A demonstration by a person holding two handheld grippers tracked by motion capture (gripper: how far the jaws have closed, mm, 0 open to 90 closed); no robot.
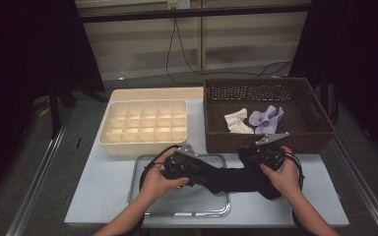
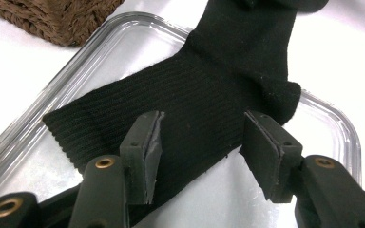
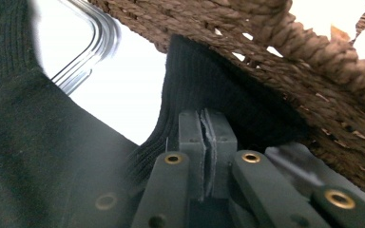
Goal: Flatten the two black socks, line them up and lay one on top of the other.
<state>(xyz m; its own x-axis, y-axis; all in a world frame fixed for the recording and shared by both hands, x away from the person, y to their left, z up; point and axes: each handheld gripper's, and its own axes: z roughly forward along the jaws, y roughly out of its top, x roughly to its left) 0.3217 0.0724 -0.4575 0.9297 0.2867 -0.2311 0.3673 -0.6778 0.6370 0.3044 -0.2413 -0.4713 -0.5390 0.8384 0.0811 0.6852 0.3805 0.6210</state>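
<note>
Your black sock (image 1: 236,178) lies lengthwise between both hands: the right hand-held gripper (image 3: 208,137) pinches its far end closed, while the left hand-held gripper (image 2: 202,152) straddles its cuff half-open, ungripped.

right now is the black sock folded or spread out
Spread out: the black sock lies stretched lengthwise from the glass tray toward the wicker basket, no fold showing.

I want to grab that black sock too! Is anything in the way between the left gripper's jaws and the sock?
Nothing visible is. The left gripper has its jaws apart right over the black sock, which lies across the glass tray. The right gripper is shut on the sock's other end, by the wicker basket.
</note>
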